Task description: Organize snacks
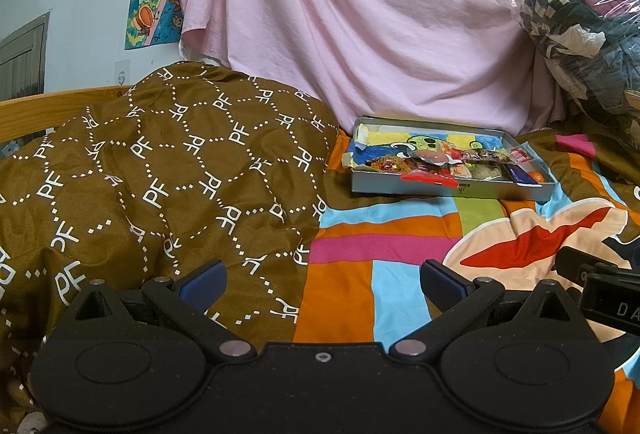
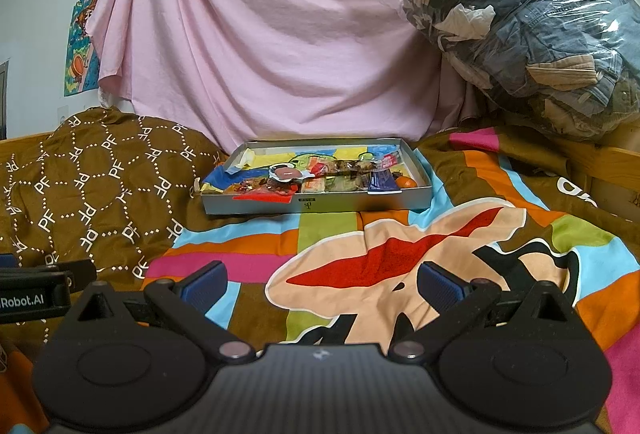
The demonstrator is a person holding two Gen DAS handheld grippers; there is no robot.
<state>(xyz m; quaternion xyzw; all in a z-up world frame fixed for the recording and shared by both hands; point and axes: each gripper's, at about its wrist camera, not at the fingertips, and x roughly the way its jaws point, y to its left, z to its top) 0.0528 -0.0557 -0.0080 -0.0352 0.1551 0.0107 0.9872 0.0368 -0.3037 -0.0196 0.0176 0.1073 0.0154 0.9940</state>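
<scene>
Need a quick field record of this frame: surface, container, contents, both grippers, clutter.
surface: bed with a colourful bedspread
container: shallow grey box lying on the bedspread
contents: snack packets bunched along the box's near side, small orange fruit at its right end
left gripper: open, empty, short of the box
right gripper: open, empty, short of the box
clutter: brown quilt left, bagged clothes right, pink sheet behind

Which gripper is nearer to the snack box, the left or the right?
Right, slightly. The right gripper faces the snack box almost straight ahead; the left gripper sits further left, with the box up to its right. Both are open, well short.
</scene>
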